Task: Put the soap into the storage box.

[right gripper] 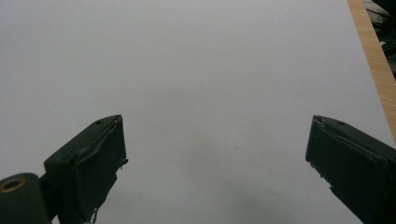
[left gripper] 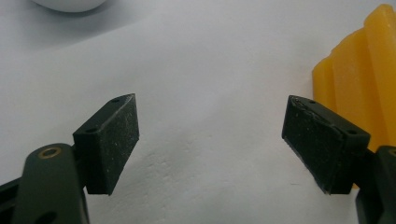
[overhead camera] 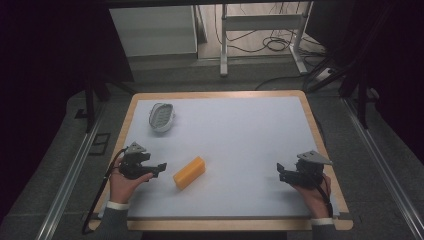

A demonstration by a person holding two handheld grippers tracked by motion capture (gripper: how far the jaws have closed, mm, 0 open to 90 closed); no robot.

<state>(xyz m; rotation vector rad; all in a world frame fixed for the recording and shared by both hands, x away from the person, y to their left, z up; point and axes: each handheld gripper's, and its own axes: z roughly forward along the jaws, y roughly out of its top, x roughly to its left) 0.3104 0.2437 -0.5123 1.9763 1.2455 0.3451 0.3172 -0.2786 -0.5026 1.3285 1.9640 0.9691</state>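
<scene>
A yellow ridged block (overhead camera: 189,172) lies on the white table sheet (overhead camera: 240,135), left of centre near the front. My left gripper (overhead camera: 161,167) rests just to the block's left, open, with nothing between its jaws. In the left gripper view the yellow block (left gripper: 359,79) stands beside the right jaw, outside the gap, and my left gripper (left gripper: 210,140) shows bare sheet between its pads. A white oval dish (overhead camera: 161,117) sits at the back left. My right gripper (overhead camera: 280,171) is open over bare sheet at the front right; in its own view my right gripper (right gripper: 217,158) holds nothing.
The sheet lies on a wooden table with its edge (overhead camera: 320,140) close to the right hand. A strip of that wooden edge (right gripper: 373,56) shows in the right gripper view. Behind the table stand a metal frame (overhead camera: 260,30) and floor cables (overhead camera: 275,45).
</scene>
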